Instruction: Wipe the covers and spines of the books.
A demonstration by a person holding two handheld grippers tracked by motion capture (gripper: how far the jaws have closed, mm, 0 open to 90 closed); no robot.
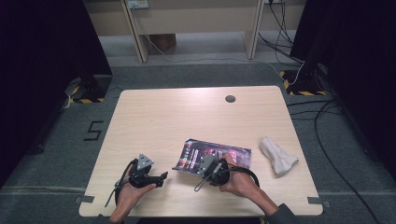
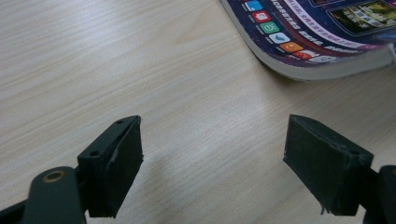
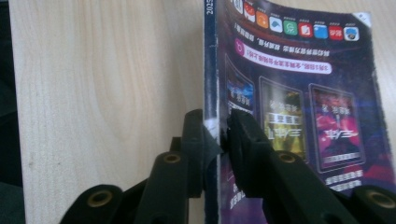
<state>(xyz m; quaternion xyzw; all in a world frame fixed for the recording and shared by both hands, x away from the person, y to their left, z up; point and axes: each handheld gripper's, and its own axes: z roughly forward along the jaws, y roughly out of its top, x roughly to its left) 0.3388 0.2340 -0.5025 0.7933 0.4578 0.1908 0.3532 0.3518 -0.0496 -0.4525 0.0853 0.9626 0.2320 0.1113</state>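
Observation:
A magazine (image 1: 212, 156) with a dark purple cover lies flat on the wooden table (image 1: 187, 116), near the front middle. My right gripper (image 1: 203, 163) sits over its near edge. In the right gripper view the magazine's spine (image 3: 211, 70) runs between the two jaws of my right gripper (image 3: 217, 128), which stand narrowly apart with a thin gap beside the right pad (image 3: 243, 130). My left gripper (image 1: 163, 177) rests to the left of the magazine, held by a hand. Its jaws (image 2: 212, 158) are wide open over bare wood, and the magazine's corner (image 2: 317, 42) lies just beyond them.
A crumpled white cloth (image 1: 278, 156) lies at the table's right side. A round cable hole (image 1: 230, 98) is near the far edge. Dark partitions flank the table, and cables run over the floor at the right.

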